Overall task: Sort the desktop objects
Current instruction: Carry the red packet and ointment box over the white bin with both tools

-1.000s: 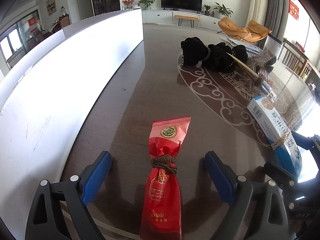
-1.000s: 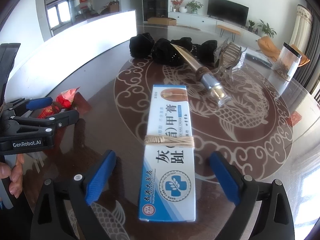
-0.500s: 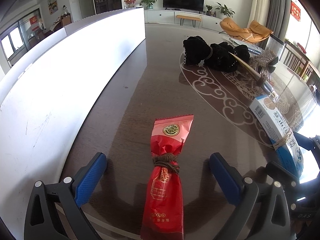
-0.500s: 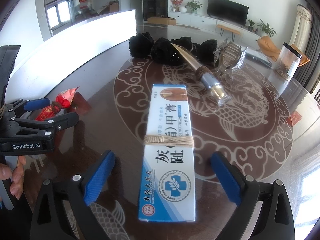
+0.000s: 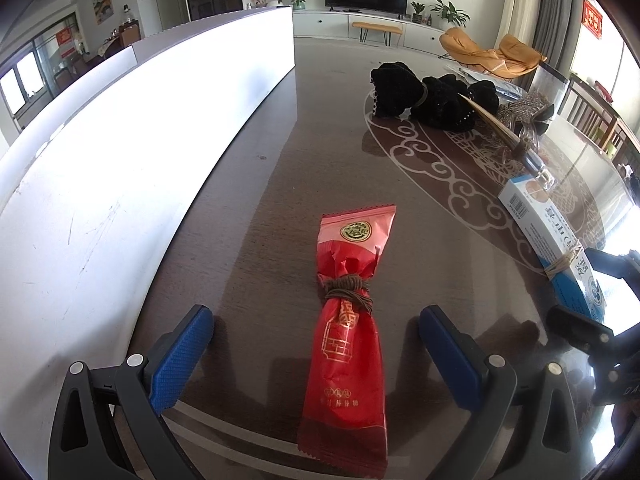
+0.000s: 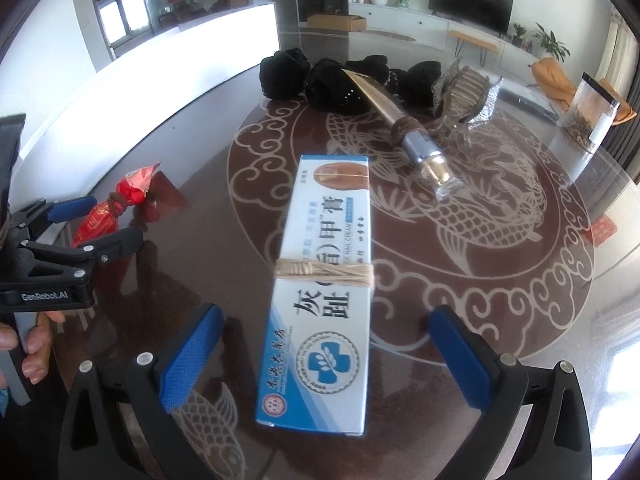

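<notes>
A red snack packet [image 5: 348, 320] tied with brown string lies flat on the dark glass table [image 5: 320, 160]. My left gripper [image 5: 316, 320] stands open around it, both blue pads well clear of its sides. A white and blue cream box [image 6: 324, 280] bound with twine lies lengthwise between the pads of my right gripper [image 6: 326, 316]. Its jaws are opening and neither pad touches the box. The right wrist view also shows the left gripper [image 6: 100, 224] at the far left over the red packet [image 6: 116, 208], with a hand below it.
Black fabric bundles [image 6: 320, 80], a horn-bladed tool with a metal handle [image 6: 404, 124], a silver hair claw [image 6: 464, 92] and a clear jar [image 6: 592, 116] sit farther back. A white panel [image 5: 120, 160] runs along the table's left side.
Both pairs of jaws have spread a little wider. In the right wrist view the box now sits slightly more to the left and tilted. The red packet has not moved.
</notes>
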